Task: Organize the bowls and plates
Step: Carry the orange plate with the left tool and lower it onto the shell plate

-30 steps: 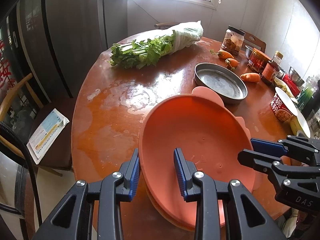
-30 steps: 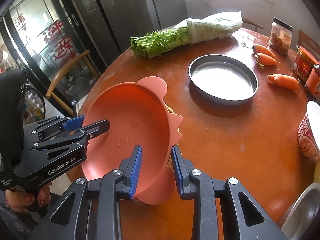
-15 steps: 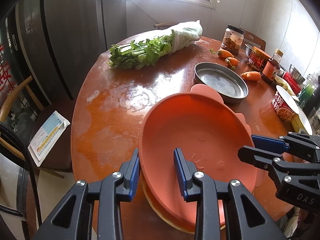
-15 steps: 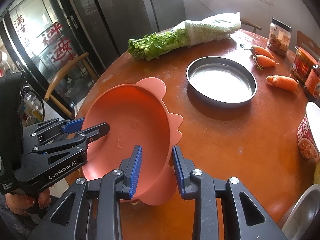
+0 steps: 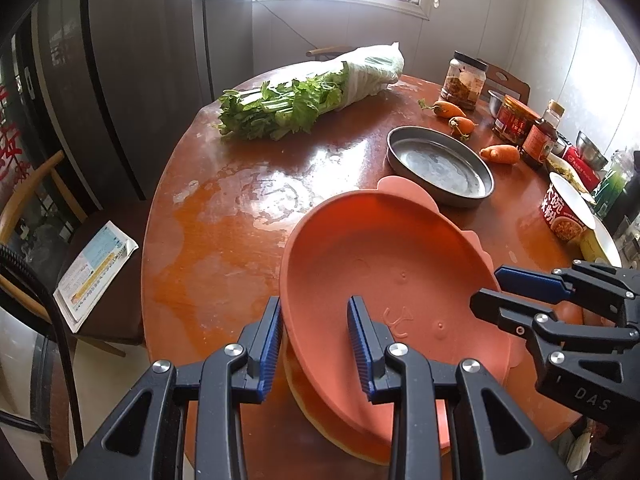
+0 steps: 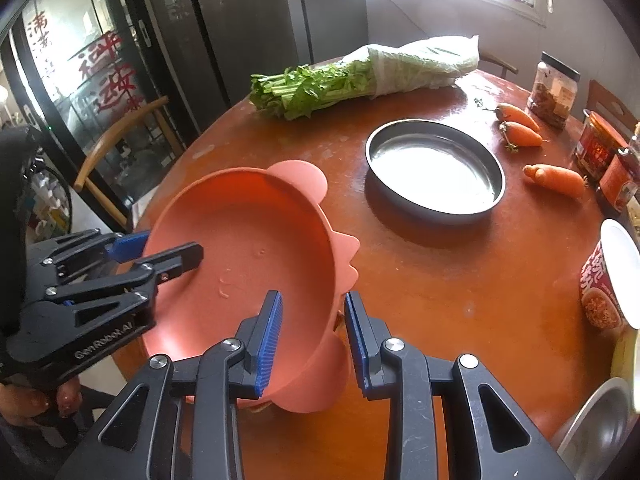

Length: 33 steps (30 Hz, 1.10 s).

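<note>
A salmon-orange bowl with ear-shaped tabs hangs tilted over the near edge of the round wooden table. My left gripper is shut on its left rim, one pad outside and one inside. My right gripper is shut on the opposite rim by the scalloped tab. Each gripper shows in the other's view: the right gripper and the left gripper. Under the bowl peeks the edge of another orange dish. A round steel pan sits further back on the table.
A celery bundle in a bag lies at the far side. Carrots, jars and an instant noodle cup line the right edge. A steel bowl sits near right. A chair with a leaflet stands left of the table.
The bowl has tipped only very slightly. Both grippers keep the same hold in the same place.
</note>
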{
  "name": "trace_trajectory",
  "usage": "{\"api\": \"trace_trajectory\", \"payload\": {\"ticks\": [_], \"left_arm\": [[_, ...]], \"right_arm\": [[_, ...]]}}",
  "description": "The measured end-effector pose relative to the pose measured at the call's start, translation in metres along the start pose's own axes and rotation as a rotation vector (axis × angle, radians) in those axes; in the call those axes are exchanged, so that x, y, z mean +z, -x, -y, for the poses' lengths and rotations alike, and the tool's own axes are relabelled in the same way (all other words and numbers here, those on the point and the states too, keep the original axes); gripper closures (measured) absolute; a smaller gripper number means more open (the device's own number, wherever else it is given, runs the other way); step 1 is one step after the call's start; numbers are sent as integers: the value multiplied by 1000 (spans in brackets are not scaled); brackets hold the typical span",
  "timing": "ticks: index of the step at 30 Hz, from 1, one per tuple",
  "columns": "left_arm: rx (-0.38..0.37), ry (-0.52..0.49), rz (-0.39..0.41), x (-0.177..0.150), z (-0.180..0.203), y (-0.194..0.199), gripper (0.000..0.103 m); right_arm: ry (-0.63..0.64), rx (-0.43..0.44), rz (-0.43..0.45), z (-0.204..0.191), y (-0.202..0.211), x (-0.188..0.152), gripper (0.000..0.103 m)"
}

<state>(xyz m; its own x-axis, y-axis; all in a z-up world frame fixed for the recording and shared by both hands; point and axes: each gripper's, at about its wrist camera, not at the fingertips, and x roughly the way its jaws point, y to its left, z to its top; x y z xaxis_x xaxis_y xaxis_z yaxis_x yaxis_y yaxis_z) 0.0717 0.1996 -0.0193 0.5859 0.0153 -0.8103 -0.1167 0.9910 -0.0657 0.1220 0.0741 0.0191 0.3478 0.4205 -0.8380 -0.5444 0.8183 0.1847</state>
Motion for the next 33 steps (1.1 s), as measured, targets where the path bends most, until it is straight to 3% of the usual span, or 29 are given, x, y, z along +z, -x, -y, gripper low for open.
{"api": "trace_trajectory", "payload": {"ticks": [6, 15, 25, 33], "left_arm": [[13, 1, 4, 0, 0, 2, 70], [29, 4, 3, 0, -4, 2, 70], [34, 0, 8, -1, -3, 7, 57], [42, 5, 29, -1, -5, 17, 50]], "right_arm": [[-7, 4, 2, 1, 0, -1, 64], [-2, 3, 0, -1, 0, -1, 63], [-5, -12, 17, 1, 6, -1, 51], [-3, -51, 33, 1, 13, -1, 49]]}}
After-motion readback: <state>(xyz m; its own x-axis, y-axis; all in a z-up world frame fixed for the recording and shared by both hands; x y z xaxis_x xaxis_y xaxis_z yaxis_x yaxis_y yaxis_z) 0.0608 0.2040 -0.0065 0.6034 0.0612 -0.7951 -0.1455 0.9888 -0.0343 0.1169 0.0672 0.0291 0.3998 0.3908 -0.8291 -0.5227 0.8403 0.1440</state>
